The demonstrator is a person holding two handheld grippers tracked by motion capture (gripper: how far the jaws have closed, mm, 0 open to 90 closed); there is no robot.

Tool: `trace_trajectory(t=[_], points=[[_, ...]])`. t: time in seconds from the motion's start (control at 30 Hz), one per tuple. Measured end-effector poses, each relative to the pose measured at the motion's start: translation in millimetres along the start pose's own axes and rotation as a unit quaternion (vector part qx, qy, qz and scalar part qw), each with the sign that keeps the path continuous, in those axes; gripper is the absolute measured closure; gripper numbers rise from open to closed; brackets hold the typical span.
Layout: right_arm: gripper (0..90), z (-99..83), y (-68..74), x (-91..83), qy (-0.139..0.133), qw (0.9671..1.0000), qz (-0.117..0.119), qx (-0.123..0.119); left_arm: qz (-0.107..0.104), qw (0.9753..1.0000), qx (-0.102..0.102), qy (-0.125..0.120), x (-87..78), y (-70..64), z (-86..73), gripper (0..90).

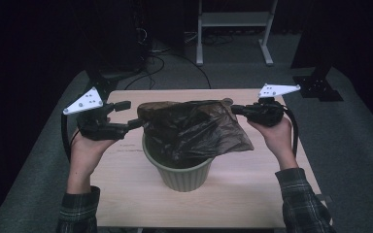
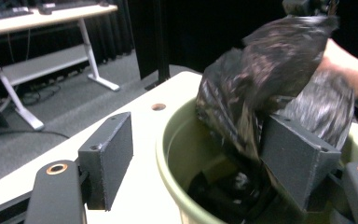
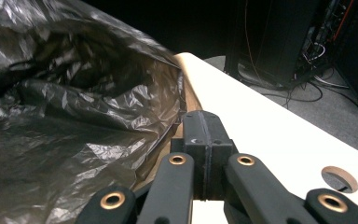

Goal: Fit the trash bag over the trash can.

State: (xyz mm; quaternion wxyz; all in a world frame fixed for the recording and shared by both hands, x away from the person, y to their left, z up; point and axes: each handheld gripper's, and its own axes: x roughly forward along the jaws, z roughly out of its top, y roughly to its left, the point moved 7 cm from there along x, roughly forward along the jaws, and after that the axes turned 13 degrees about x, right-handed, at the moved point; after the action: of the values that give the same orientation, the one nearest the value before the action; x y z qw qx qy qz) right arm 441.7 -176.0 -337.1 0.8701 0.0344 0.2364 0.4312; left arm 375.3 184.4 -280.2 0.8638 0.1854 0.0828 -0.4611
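My right tool point(image 1: 236, 109) is pinched tight on the bag point(image 1: 194, 128) edge; my left tool point(image 1: 137, 123) gapes wide, one jaw against the bag. The bag stretches crosswise between them above the bin point(image 1: 182, 177) on the surface point(image 1: 252, 194), its lower part hanging inside. I read no writing.

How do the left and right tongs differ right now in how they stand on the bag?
The left tongs stand open, jaws wide apart, one outside the green bin and one against the black bag over the rim. The right tongs are pressed shut on the bag's edge. The left sit lower, by the bin's rim; the right hold the plastic up near the table's far side. Both meet the same bag.
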Motion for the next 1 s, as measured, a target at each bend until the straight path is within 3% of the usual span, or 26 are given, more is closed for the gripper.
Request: trace_trajectory(t=[0.17,0.27,0.53,0.6,0.9,1.0], points=[[90.0,-2.5,-3.1,-1.8,0.004,1.0000,-0.007,0.003,-0.007,0.9998,-0.016,-0.001,-1.6,-2.7,-18.9,21.7],[90.0,-1.4,-1.1,0.9,0.005,1.0000,-0.003,0.001,-0.008,0.9998,-0.014,-0.009,-5.9,-5.7,-17.4,20.9],[90.0,2.7,8.8,11.6,0.007,0.9999,0.007,-0.008,-0.016,0.9991,0.017,-0.035,-9.9,-8.1,24.2,20.0],[90.0,3.2,11.6,15.4,0.009,0.9999,0.009,-0.011,-0.025,0.9987,0.023,-0.038,-1.3,-6.6,39.6,20.0],[90.0,3.6,14.6,21.1,0.015,0.9997,0.013,-0.014,-0.050,0.9972,0.030,-0.047,25.1,-2.7,71.9,20.0],[90.0,3.4,15.3,21.9,0.016,0.9997,0.014,-0.015,-0.058,0.9969,0.035,-0.040,35.6,-1.9,80.6,20.0]])
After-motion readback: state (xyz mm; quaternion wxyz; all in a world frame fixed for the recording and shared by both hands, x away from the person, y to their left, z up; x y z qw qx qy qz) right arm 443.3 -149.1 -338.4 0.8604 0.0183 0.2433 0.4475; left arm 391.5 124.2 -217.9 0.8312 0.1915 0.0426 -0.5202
